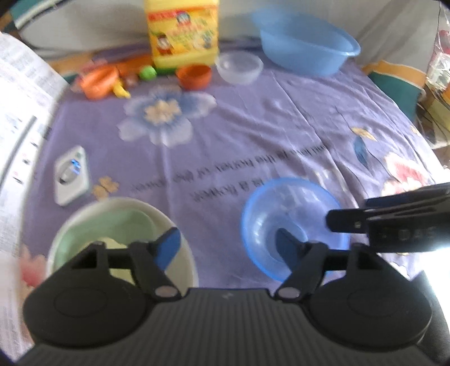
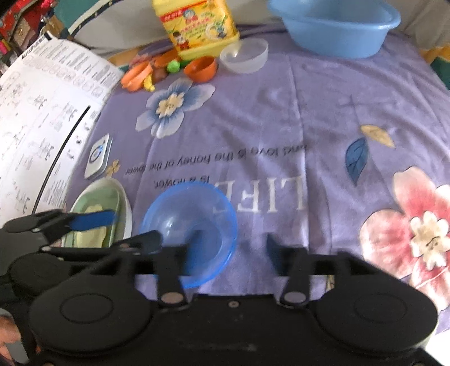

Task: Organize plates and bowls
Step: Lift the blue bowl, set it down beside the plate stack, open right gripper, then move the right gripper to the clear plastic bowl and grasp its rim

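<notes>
Both grippers, left [image 1: 228, 247] and right [image 2: 229, 247], hover with jaws apart over the translucent blue plastic bowl [image 2: 189, 233], beside the white bowl holding green dishes [image 1: 121, 239].

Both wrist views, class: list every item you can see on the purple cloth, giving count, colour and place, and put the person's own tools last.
blue bowl: 1, clear blue, near edge, centre
white bowl: 1, white with pale green dish inside, near left
clear bowl: 1, frosted, far centre
orange cup: 1, orange, far, left of clear bowl
blue basin: 1, light blue, far right
yellow bottle: 1, yellow, far centre
orange toys: small cluster, orange, yellow, green, far left
white device: 1, white, left side
paper sheet: 1, white, printed, left edge
left gripper: 1, black, blue pads, open, empty
right gripper: 1, black, open, empty
</notes>
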Demonstrator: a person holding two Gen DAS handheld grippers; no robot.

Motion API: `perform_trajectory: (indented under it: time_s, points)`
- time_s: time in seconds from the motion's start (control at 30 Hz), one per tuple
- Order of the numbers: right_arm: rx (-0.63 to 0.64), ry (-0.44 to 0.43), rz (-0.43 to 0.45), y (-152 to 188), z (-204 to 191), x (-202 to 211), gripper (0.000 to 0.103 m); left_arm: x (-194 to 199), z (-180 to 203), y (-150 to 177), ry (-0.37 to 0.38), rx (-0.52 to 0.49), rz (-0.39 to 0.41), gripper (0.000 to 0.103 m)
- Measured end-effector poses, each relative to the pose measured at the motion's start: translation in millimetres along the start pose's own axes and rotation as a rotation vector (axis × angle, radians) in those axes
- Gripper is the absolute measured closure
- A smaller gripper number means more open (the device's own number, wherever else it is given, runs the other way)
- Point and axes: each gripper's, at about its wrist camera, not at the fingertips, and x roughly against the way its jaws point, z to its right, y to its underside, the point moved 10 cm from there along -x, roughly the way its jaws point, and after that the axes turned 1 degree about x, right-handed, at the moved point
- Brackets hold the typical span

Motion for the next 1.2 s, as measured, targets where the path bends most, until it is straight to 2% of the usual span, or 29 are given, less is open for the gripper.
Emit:
perform_trajectory:
  time_s: [0.03, 0.1, 0.17, 0.37, 0.83, 1.2]
  points:
    - [0.008, 0.012, 0.015, -2.7, 1.5, 3.0, 0.024, 2.8, -3.2, -1.7, -0.002, 0.007, 0.008, 0.013]
    - [0.001, 0.010, 0.035, -6.8, 4.2, 8.1, 0.009, 8.5, -12.6, -4.6, -0.007, 0.040, 0.025, 0.000]
    - [-0.004, 0.012, 0.053, -10.3, 6.9, 12.4, 0.004, 14.4, -20.6, -7.8, -0.007, 0.069, 0.050, 0.000]
    - [-0.006, 0.024, 0.073, -15.5, 13.2, 19.7, 0.000, 23.1, -34.0, -11.3, -0.021, 0.104, 0.066, 0.000]
    - [0.003, 0.034, 0.073, -20.3, 12.6, 18.6, 0.000, 19.2, -37.8, -15.6, -0.031, 0.108, 0.057, 0.000]
    - [-0.016, 0.061, 0.092, -51.8, 18.6, 7.2, 0.000, 1.2, -44.0, -47.9, -0.043, 0.095, 0.075, 0.000]
